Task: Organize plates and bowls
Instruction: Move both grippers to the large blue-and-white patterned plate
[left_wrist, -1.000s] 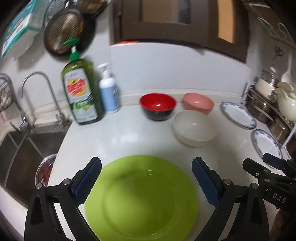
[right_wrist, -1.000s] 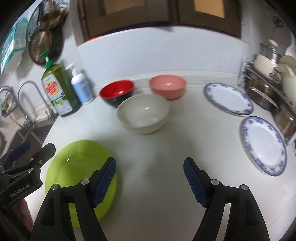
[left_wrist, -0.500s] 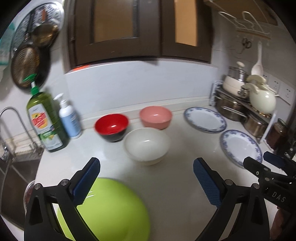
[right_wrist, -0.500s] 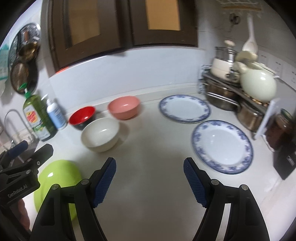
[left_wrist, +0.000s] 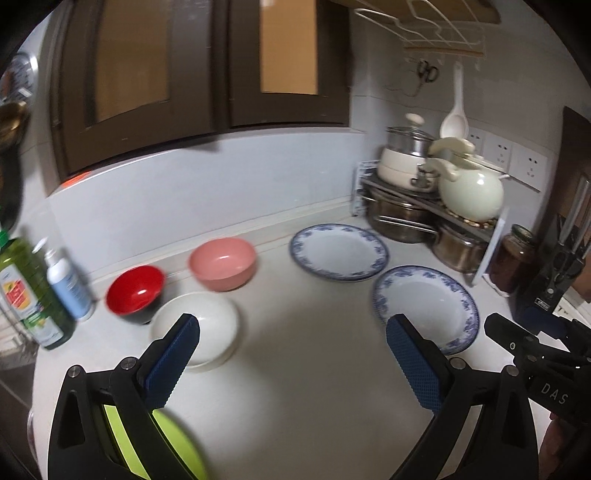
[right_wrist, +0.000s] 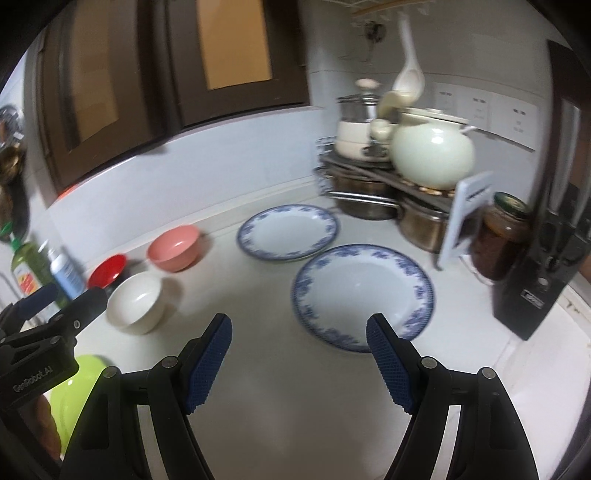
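Note:
On the white counter stand a red bowl (left_wrist: 136, 288), a pink bowl (left_wrist: 222, 263) and a white bowl (left_wrist: 203, 325), grouped at the left. Two blue-rimmed plates lie to the right: a far plate (left_wrist: 339, 251) and a near plate (left_wrist: 424, 302). A lime green plate (left_wrist: 177, 446) lies at the lower left, partly behind my left gripper (left_wrist: 291, 328), which is open and holds nothing. In the right wrist view my right gripper (right_wrist: 298, 325) is open and empty, hovering above the counter just left of the near plate (right_wrist: 362, 293), with the far plate (right_wrist: 288, 232) and the white bowl (right_wrist: 136, 302) beyond.
Steel pots and a pale green kettle (left_wrist: 471, 192) fill a rack in the right corner. A brown jar (right_wrist: 504, 236) and a dark knife block (right_wrist: 543, 266) stand at the right edge. A green soap bottle (left_wrist: 27, 295) and a blue pump bottle (left_wrist: 68, 284) stand at the left.
Both views have swung to the right: the green plate slid to the lower left, the bowls shifted left, and the two blue-rimmed plates and pot rack came toward the middle. Both grippers stayed open.

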